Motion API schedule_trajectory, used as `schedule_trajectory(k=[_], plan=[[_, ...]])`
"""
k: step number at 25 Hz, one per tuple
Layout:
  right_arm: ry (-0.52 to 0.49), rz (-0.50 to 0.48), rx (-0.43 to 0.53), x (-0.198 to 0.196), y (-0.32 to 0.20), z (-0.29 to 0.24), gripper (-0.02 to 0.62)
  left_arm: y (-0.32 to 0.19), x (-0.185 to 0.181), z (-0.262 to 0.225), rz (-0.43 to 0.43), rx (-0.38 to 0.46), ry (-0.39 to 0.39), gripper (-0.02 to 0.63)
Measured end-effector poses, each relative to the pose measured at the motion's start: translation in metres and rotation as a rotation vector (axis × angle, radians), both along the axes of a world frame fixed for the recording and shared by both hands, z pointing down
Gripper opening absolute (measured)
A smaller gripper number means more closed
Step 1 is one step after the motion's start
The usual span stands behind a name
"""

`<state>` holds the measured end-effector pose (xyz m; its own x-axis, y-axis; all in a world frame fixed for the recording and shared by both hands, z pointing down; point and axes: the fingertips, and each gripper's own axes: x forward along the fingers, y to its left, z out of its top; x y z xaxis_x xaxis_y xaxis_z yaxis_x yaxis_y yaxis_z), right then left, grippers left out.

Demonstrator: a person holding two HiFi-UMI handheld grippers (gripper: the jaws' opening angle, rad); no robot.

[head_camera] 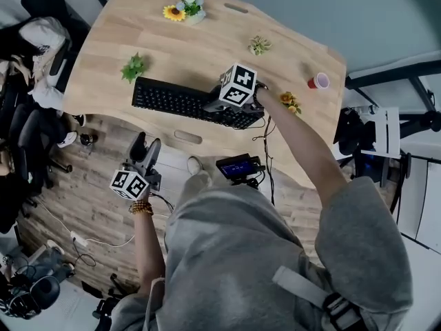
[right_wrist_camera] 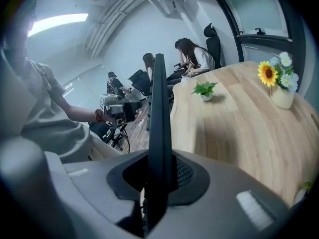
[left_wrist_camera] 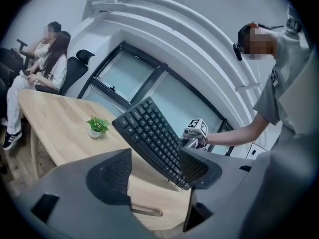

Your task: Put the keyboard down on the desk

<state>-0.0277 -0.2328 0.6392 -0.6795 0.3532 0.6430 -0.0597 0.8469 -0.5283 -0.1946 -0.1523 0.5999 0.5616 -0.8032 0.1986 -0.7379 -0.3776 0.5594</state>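
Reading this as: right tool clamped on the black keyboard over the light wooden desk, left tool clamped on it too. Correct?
Not the left one. The right tool is clamped on the black keyboard over the light wooden desk, but the left tool is open and empty, off the desk's near edge. The left gripper view shows its jaws apart with the keyboard well beyond them.
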Motion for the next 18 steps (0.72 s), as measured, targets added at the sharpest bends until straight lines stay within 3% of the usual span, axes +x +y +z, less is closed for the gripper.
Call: schedule_trajectory(k=[5, 18], plan=[[0.029, 0.01, -0.059, 0.0, -0.008, 0.025, 0.081, 0.012, 0.019, 0.001, 0.053, -0.002, -0.047, 0.298], [0.128, -0.028, -0.135, 0.003, -0.025, 0.076, 0.083, 0.017, 0.015, 0.007, 0.009, -0.032, -0.055, 0.298]])
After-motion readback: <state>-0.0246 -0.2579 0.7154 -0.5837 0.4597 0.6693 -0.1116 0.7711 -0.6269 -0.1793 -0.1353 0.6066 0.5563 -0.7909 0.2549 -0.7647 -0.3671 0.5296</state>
